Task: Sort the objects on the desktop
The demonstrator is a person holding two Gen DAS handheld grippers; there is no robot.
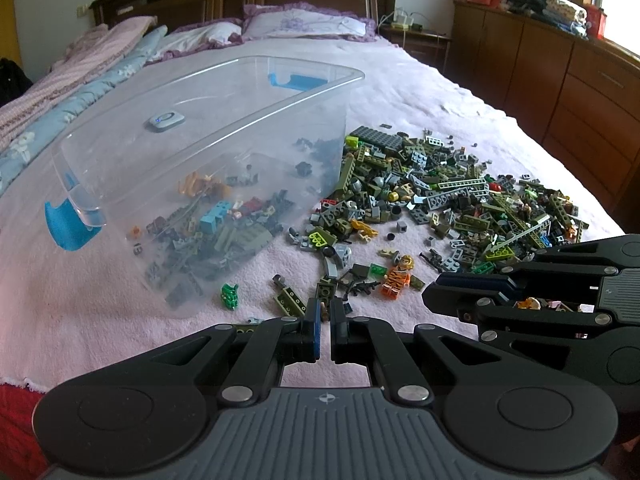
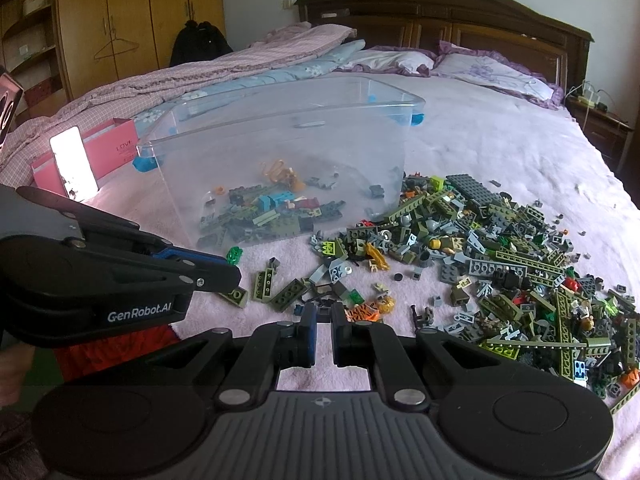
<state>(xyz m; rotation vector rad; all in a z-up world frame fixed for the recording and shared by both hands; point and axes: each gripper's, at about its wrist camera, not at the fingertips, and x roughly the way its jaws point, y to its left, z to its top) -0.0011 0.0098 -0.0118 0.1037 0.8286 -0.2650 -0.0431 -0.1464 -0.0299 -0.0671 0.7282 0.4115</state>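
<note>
Both grippers hovered low over a pink bedspread (image 1: pixel 440 80), side by side and angled downward. The left gripper (image 1: pixel 325 316) had its jaws drawn together to a narrow slit, and nothing showed between the pads. The right gripper (image 2: pixel 324 320) stood in the same condition: jaws closed to a thin gap, empty. In the left wrist view the right gripper appeared at the right edge, its closed tip level with the left one; in the right wrist view the left gripper appeared at the left edge.

A clear plastic bin (image 1: pixel 304 100) with blue latches lay ahead of and to the left of both grippers, tipped toward them in the left wrist view. A shallow layer of mixed bricks (image 2: pixel 276 208) lay inside it, including light blue and orange pieces.

The main pile of building bricks (image 2: pixel 500 248), mostly olive green and grey, was spread on the bedspread ahead of and to the right of the grippers, touching the bin's right side. Scattered pieces lay between the pile and the gripper tips. An orange tiger-striped figure (image 1: pixel 396 282) lay just ahead of the right gripper's tip. A small green piece (image 1: pixel 230 294) lay just beside the bin's near corner, ahead-left of the left gripper.

A pink box (image 2: pixel 116 148) stood far left, beyond the bin.
</note>
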